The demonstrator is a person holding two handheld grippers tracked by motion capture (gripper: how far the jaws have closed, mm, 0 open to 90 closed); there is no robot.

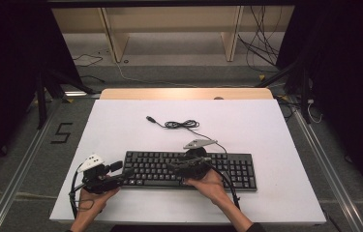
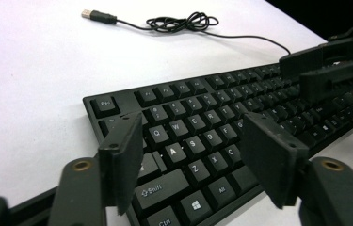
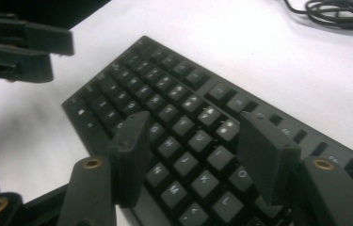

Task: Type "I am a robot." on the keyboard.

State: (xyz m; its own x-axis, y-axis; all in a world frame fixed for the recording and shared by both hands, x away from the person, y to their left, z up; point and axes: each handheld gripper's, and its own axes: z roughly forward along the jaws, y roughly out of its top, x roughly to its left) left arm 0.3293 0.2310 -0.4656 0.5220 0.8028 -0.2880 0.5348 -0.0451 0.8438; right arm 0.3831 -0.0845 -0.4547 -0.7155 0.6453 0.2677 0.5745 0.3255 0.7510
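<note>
The room is dark around a white counter (image 1: 121,121). A black keyboard (image 1: 237,169) lies on its near half, long axis left to right. Left tongs (image 1: 121,170) hang over its left end, right tongs (image 1: 176,166) over its middle; both stand apart, empty. Its cable (image 1: 181,124) coils behind

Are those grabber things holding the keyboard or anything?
No, nothing is held. The left gripper and the right gripper both stand open above the keyboard, with only its keys seen between their jaws.
</note>
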